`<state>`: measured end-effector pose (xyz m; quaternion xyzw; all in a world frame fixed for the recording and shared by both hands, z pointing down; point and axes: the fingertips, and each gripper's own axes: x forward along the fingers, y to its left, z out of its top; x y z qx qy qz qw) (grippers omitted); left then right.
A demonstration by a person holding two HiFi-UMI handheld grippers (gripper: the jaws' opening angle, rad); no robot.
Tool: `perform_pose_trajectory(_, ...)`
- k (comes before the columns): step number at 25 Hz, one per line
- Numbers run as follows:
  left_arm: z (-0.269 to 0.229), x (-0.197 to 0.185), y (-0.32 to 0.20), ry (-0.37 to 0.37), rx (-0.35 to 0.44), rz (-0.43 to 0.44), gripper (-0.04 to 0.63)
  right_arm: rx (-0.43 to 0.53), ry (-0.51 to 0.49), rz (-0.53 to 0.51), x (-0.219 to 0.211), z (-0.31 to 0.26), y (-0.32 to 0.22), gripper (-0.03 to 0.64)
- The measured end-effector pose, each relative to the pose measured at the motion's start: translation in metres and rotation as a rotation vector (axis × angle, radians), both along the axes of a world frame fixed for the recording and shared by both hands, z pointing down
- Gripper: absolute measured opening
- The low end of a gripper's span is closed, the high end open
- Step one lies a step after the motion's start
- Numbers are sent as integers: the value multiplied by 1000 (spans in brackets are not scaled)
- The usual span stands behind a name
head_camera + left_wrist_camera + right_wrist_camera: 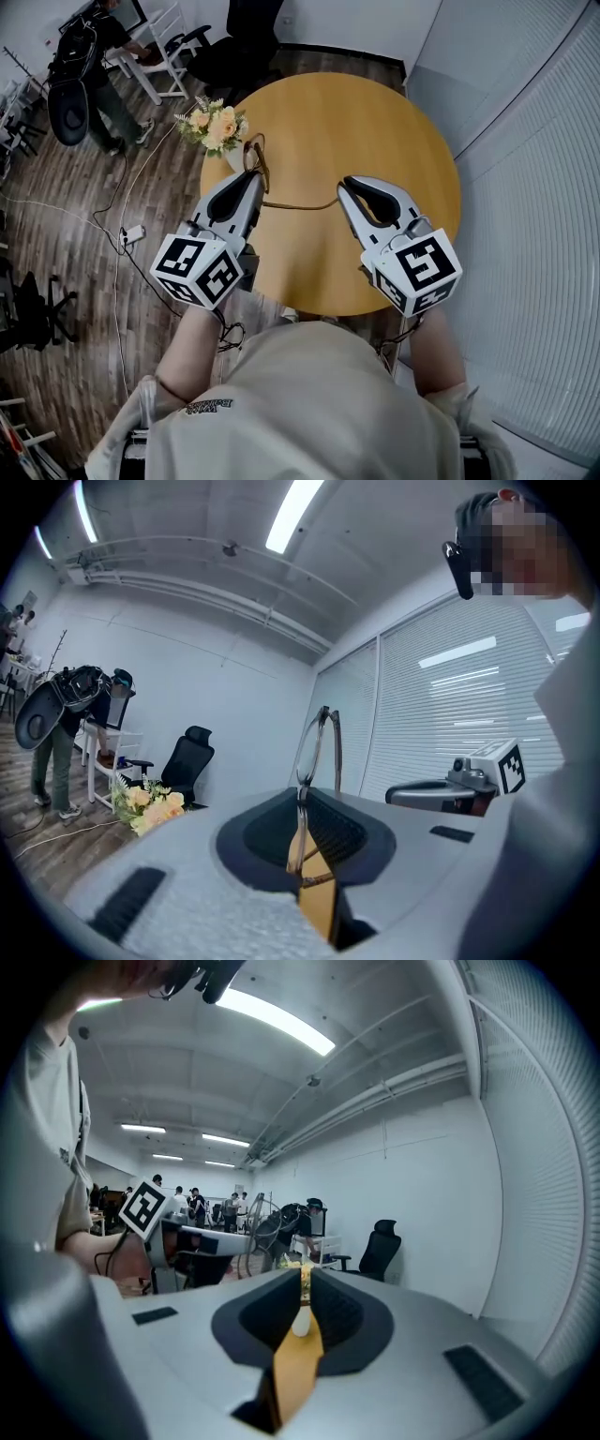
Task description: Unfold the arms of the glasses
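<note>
Over the bench [375,122]: left hand-held gripper [250,176] clamps the glasses [317,747], right hand-held gripper [345,184] pinches one arm [300,205]. Flimsy, pull gently.

A round wooden counter [375,122] lies below the fingers [234,202], a bouquet [214,127] just beyond the left ones, a black chair [234,56] farther off.

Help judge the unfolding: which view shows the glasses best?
Head view: the glasses span from left gripper to right gripper, one arm stretched out. Left gripper view shows only a lens rim; right gripper view, the arm's tip.
</note>
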<state>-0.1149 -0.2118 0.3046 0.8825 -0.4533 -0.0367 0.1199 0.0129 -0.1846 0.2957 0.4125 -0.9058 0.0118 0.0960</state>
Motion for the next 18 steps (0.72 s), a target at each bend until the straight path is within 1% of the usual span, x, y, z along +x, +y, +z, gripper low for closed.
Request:
perform_pose_trajectory(5,2,-2,-3,29,-4,2,44,-50,12,-1,4,24,6,38)
perform_pose_trajectory(9,-2,1,-1,38,-4,11,44,-80,63,-32,2,38,18,38)
perform_pose_trajectory(14,-4,9,3,-1,0,33,44,-109,100,-61,2,46,27,38)
perform_pose_trajectory(18,-1,14,4,-18,5,55,43,-90,123,-66,1,40,25,38)
